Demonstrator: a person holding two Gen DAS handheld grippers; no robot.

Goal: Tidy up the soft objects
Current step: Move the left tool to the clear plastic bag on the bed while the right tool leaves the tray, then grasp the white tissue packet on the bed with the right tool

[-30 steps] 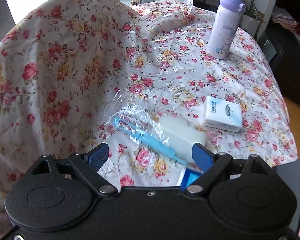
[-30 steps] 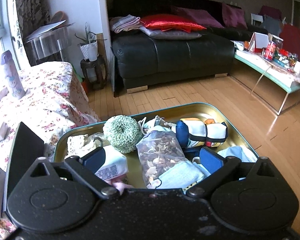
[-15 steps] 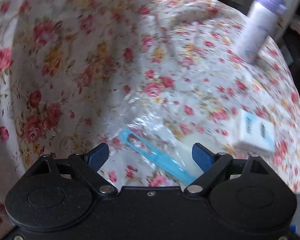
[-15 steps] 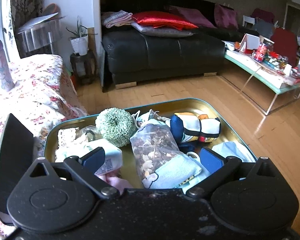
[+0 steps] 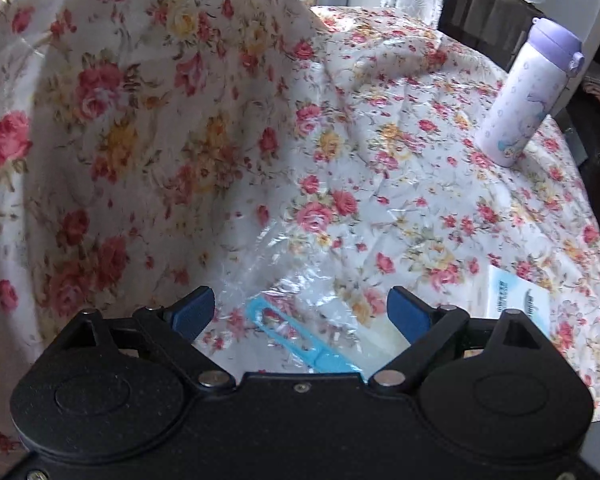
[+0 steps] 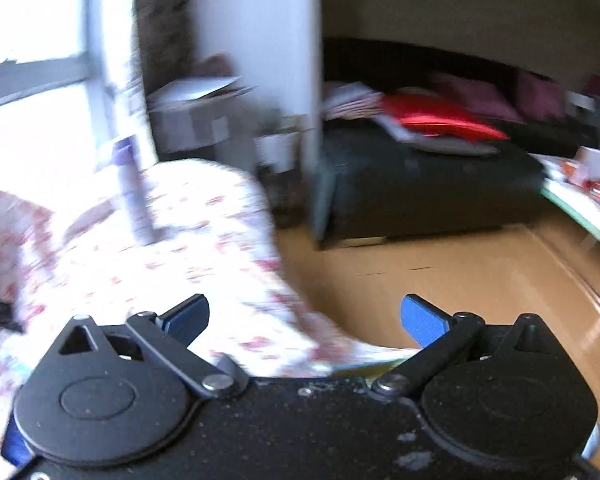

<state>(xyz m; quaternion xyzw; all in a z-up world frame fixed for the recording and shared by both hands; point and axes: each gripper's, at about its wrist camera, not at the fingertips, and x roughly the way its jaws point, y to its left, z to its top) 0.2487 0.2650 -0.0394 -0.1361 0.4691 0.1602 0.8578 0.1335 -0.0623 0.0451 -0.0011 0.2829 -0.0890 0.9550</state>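
Observation:
A clear plastic bag point(image 5: 300, 304) with a light-blue clip strip point(image 5: 296, 340) and a pale soft block inside lies on the floral tablecloth point(image 5: 400, 152). My left gripper point(image 5: 300, 314) hovers right over it, its jaws opening, the bag's near end between the blue pads without being pressed. A white tissue pack point(image 5: 516, 300) lies to the right of that gripper. In the blurred right wrist view my right gripper point(image 6: 304, 320) is open and empty above the cloth-covered table's edge point(image 6: 204, 256).
A lilac-capped bottle point(image 5: 528, 92) stands at the table's far right. A cloth-draped hump point(image 5: 112, 120) rises on the left. Beyond the table are wood floor point(image 6: 440, 264), a black sofa point(image 6: 420, 184) with red cushions, and a low green-edged table point(image 6: 580, 208).
My left gripper moved in closer over the clear bag and its jaws widened a little. My right gripper swung up and left, away from the tin of soft items, which left its view.

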